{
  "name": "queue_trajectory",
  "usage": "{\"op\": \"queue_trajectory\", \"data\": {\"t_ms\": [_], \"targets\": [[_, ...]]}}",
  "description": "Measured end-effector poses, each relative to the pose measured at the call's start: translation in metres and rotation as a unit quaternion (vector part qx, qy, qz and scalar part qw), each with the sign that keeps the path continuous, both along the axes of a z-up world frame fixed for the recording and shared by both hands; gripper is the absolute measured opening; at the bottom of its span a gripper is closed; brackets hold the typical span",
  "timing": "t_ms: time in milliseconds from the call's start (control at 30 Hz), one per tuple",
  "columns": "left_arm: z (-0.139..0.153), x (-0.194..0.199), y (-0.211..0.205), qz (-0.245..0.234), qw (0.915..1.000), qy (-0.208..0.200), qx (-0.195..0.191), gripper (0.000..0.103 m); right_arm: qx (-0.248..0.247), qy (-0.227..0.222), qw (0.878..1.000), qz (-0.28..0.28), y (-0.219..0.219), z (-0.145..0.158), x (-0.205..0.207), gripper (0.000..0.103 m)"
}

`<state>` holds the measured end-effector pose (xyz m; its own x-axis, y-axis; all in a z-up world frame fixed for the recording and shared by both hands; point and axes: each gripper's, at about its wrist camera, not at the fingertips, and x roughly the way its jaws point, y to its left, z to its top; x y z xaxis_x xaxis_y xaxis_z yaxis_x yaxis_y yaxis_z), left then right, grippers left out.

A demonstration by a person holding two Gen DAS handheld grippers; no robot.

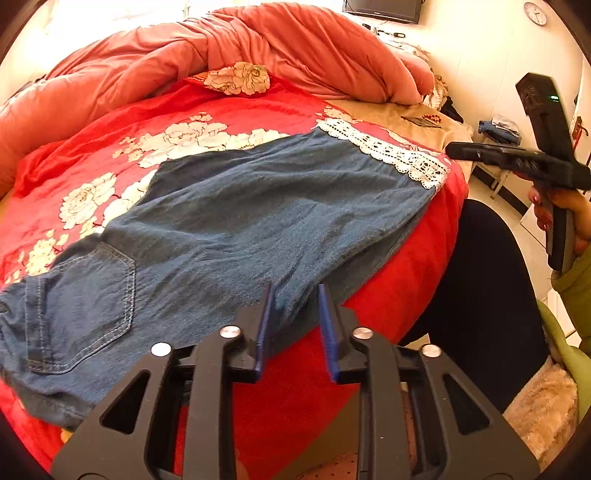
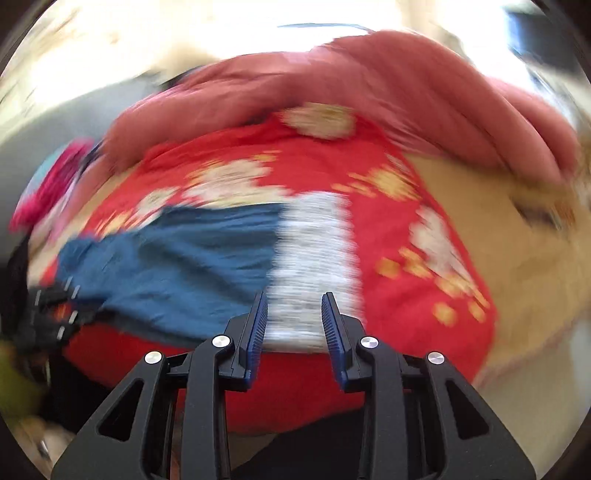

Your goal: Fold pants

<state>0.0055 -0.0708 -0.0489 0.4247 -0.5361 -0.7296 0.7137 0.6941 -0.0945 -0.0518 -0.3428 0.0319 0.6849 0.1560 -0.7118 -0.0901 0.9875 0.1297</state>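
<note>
Pants (image 1: pixel 236 221): lay flat on bed (image 1: pixel 388 310), long axis waistband left to lace hem (image 1: pixel 384 151) right. Left gripper (image 1: pixel 297 291): narrowly parted, empty, nearest, at near edge mid-leg. Right gripper (image 2: pixel 293 301): parted, empty, above hem.

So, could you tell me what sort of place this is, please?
Most likely a home bedroom: a bed with a red floral bedspread, a bunched pink duvet, and a wall clock.

Red floral bedspread (image 1: pixel 207 122), pink quilt (image 1: pixel 295 48) (bunched), possibly TV (image 1: pixel 382 9).
</note>
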Motion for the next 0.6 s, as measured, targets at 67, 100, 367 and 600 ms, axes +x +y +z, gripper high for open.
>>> {"op": "queue_trajectory", "data": {"t_ms": [67,100,367,600], "targets": [[-0.001,0.0,0.0,0.004,1.0,-0.001,0.005,0.023,-0.019,-0.002,0.997,0.08,0.038,-0.003,0.003,0.03],[-0.002,-0.001,-0.001,0.007,0.9999,-0.003,0.009,0.025,-0.028,-0.001,0.993,0.115,0.054,-0.006,0.004,0.03],[-0.001,-0.001,-0.005,0.014,0.9997,-0.014,0.015,0.039,-0.108,0.001,0.965,0.238,0.128,-0.03,0.01,0.029],[-0.008,0.005,-0.011,0.022,0.9996,-0.006,0.018,0.021,-0.138,0.011,0.955,0.263,0.139,-0.046,0.028,0.009]]}}
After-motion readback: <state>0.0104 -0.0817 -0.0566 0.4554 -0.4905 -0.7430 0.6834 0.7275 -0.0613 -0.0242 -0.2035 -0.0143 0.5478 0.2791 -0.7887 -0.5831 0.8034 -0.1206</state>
